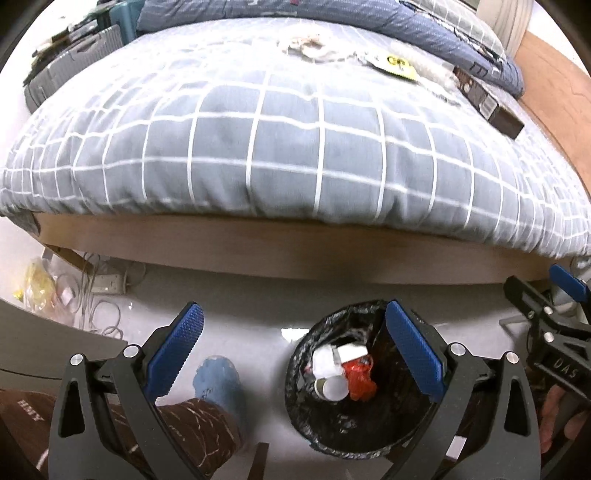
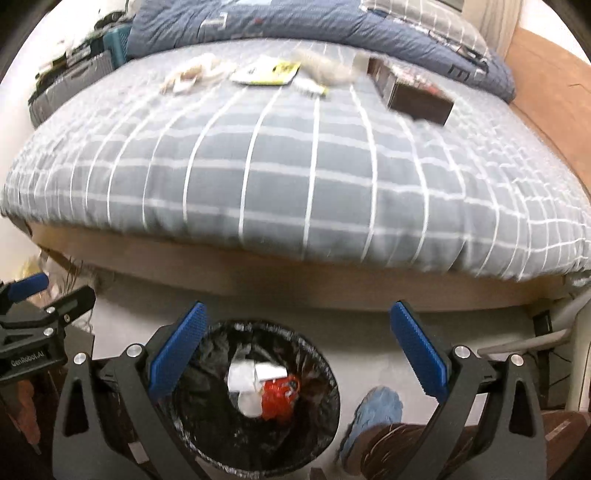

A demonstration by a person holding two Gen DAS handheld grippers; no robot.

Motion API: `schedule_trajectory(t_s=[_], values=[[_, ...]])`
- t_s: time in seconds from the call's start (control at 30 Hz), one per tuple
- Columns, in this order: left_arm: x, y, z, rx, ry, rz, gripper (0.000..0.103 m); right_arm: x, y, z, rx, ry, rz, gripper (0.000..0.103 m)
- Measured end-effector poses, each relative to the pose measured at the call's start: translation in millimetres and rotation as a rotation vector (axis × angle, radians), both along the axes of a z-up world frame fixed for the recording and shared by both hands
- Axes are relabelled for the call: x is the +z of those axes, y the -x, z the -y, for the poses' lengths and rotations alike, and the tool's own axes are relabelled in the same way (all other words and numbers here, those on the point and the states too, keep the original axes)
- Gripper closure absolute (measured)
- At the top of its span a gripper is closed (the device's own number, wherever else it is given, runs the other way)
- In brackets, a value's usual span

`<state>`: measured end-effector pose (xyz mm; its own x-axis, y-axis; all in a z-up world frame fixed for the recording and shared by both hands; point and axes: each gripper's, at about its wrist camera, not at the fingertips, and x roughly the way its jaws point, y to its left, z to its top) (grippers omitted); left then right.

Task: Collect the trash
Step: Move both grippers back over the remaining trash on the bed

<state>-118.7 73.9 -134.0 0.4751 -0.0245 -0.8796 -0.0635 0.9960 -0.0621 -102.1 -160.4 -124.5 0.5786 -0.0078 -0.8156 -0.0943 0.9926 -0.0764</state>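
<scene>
A black-lined trash bin (image 1: 332, 435) stands on the floor in front of the bed and holds white scraps and a red wrapper (image 1: 360, 380); it also shows in the right wrist view (image 2: 207, 424). On the checked bedsheet lie crumpled tissue (image 1: 314, 46), a yellow-and-white packet (image 1: 397, 66) and a dark box (image 1: 487, 105); the right wrist view shows the tissue (image 2: 192, 75), packet (image 2: 267, 74) and box (image 2: 412, 94) too. My left gripper (image 1: 295, 354) is open and empty above the floor and bin. My right gripper (image 2: 299, 354) is open and empty over the bin.
The bed (image 1: 277, 147) with a wooden frame fills the view ahead; a blue quilt (image 1: 332, 14) lies at the back. Cables and a power strip (image 1: 107, 284) sit on the floor at left. A blue-socked foot (image 1: 218, 380) stands beside the bin.
</scene>
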Motion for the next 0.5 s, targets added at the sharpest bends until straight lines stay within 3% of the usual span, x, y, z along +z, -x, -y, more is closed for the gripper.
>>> schedule_trajectory(t_s=[0.5], values=[[49, -49, -1, 0.009, 0.001, 0.146, 0.006, 54, -27, 12, -0.013, -0.029, 0.175, 0.008]])
